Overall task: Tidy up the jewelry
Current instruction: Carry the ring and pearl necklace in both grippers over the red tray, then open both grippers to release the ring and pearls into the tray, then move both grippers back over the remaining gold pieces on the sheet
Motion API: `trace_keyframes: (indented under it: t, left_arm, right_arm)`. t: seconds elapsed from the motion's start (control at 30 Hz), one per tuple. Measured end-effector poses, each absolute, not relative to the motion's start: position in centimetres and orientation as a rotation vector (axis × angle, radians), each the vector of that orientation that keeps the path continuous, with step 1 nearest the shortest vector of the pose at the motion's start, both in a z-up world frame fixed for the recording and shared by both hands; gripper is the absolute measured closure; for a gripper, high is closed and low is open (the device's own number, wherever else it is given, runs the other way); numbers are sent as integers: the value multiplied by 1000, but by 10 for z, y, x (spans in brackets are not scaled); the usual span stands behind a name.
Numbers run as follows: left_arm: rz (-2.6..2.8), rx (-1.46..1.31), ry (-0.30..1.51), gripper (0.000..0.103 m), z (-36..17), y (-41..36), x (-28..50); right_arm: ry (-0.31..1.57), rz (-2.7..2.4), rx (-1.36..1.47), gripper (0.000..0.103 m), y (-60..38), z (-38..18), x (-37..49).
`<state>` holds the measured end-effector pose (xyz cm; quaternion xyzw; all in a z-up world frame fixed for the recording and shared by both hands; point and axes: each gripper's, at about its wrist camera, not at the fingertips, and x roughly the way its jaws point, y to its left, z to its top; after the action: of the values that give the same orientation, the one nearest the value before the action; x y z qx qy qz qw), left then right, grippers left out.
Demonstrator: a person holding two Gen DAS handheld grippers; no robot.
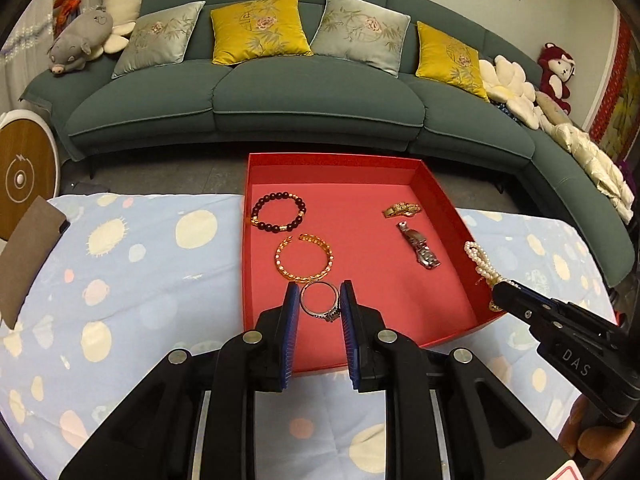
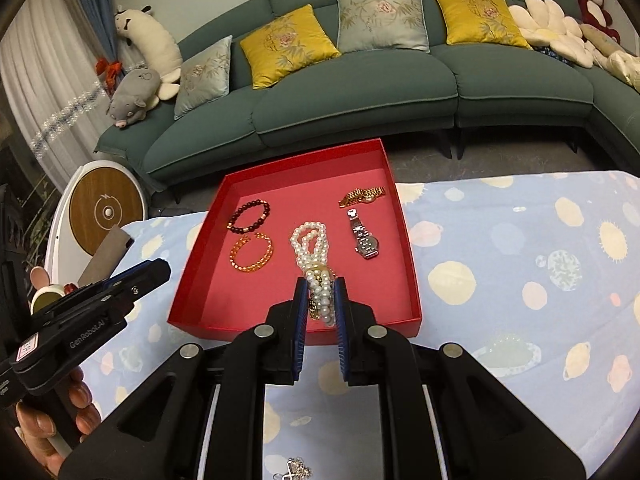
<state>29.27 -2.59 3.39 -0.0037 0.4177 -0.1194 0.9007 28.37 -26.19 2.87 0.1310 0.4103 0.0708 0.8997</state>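
Observation:
A red tray (image 1: 440,184) (image 2: 408,232) sits on the spotted blue cloth. My left gripper (image 1: 319,300) is shut on a silver ring (image 1: 318,300) with a small stone, held above the tray's near part. My right gripper (image 2: 320,294) is shut on a pearl bracelet (image 2: 310,244) whose loops stick out past the fingertips over the tray; the same pearl bracelet (image 1: 482,262) shows at the tray's right wall. Inside lie a dark bead bracelet (image 1: 280,214) (image 2: 250,216), a gold bangle (image 1: 304,258) (image 2: 252,256), a gold watch (image 1: 402,209) (image 2: 362,197) and a silver watch (image 1: 418,246) (image 2: 363,238).
A green sofa (image 1: 312,96) with cushions and plush toys stands behind the table. A brown flat piece (image 1: 28,256) lies at the cloth's left edge. A silver chain (image 2: 294,470) lies on the cloth under my right gripper. A hand (image 2: 52,428) holds the left gripper's handle.

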Motion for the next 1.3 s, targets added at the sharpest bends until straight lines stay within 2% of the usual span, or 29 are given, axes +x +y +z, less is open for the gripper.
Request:
trace_keyframes:
  t: [0.43,0.5,0.53,0.6,0.67,0.93,1.2,1.27,1.3]
  left_arm:
    - [-203,-71,892,83,19,-14,315]
    - [-200,-82,904,76,18,-15,316]
    - [-194,-92,910,72,17,-14,317]
    - [-180,-109,908,53,18,-12,317]
    - [-176,-121,895,47,23,-11,315]
    - [-185,-153,871,46,43,-3,294]
    - [-213,-74,869,46,52,-4,234]
    - [-223,-37,868,44,53,-4,216]
    - [-230,-27,865,40,54,-4,208]
  right_arm:
    - [880,114,269,88,-263,3,312]
    - [890,109,264,86,-262,1,312]
    - [893,106,261,82,-262,0,312]
    - [889,100,259,71,-264,1,311]
    - [874,96,258,69,-265,5,308]
    - [808,109,278,68,-271,31,290]
    - [774,147,335,68,-275,53,239]
    - [778,163,333,68,-271,57,222]
    - [781,171,323,68,-268,58,215]
